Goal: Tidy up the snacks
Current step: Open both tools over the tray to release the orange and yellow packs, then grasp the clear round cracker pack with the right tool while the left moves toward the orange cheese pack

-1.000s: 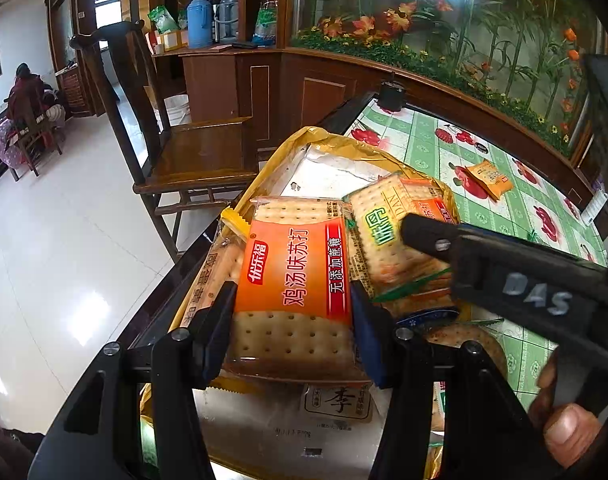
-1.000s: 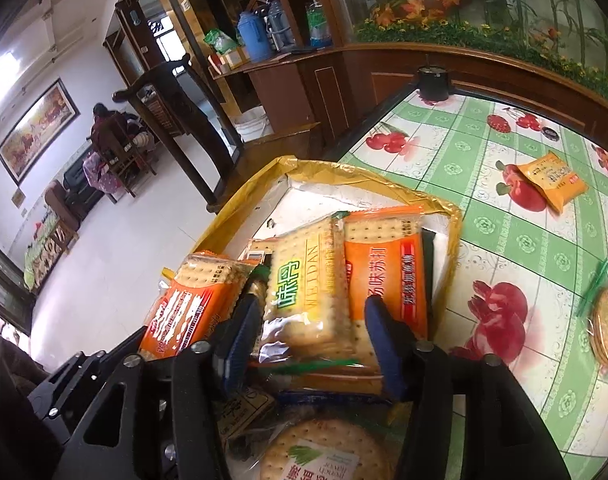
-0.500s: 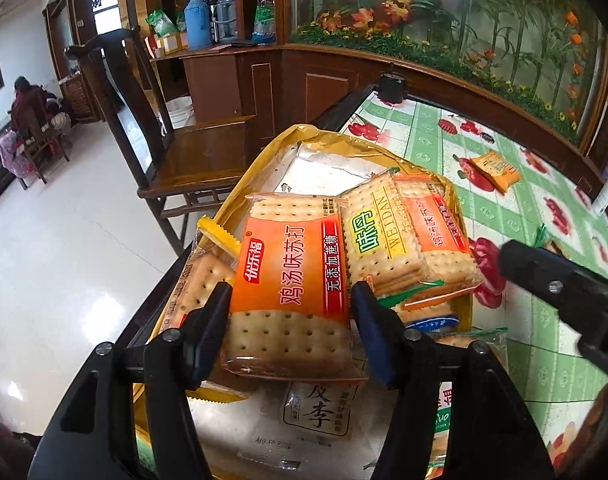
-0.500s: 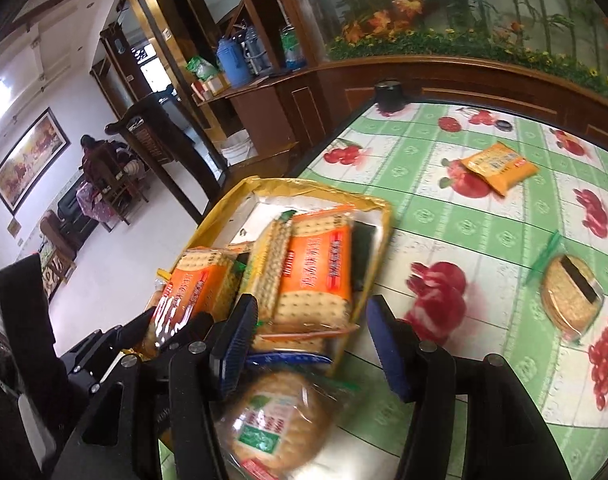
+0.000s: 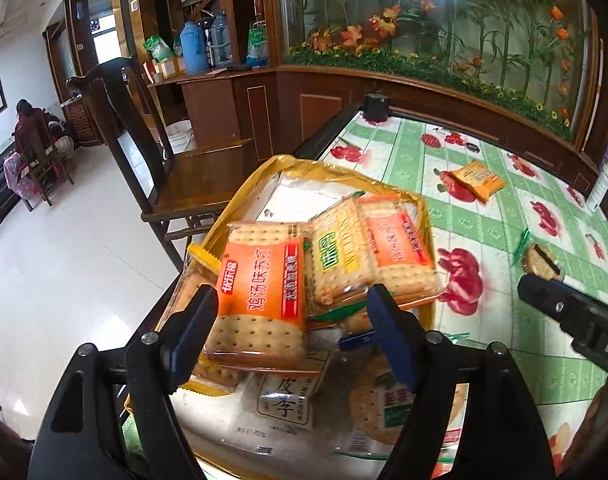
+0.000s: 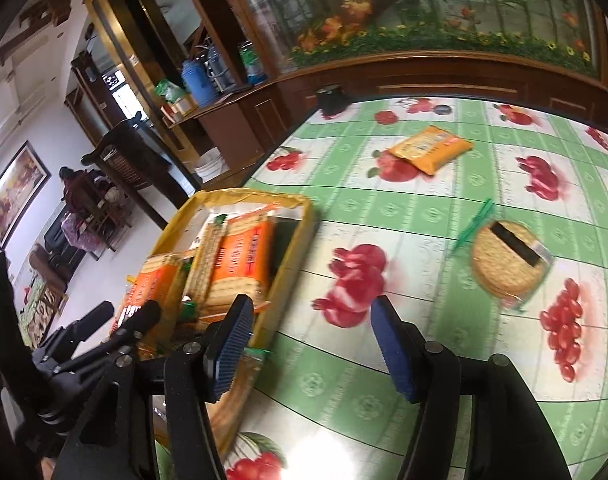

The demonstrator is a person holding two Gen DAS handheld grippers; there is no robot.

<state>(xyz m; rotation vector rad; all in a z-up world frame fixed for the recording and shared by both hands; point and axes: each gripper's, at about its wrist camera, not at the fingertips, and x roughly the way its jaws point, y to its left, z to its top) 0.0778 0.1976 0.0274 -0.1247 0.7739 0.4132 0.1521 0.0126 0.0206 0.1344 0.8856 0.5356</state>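
While both claws spread, left claw (image 5: 291,332) around one orange cracker pack (image 5: 259,296), right claw (image 6: 310,344) empty, two packs on tablecloth (image 6: 424,216).

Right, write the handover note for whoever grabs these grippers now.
Left gripper: jaws just opening, pads off the orange cracker pack, which lies in the yellow tray.
Right gripper: open, empty, jaws just widening, over the tablecloth.
Done: several cracker packs are in the tray.
Left: the round cracker pack and the small orange packet are out on the table.
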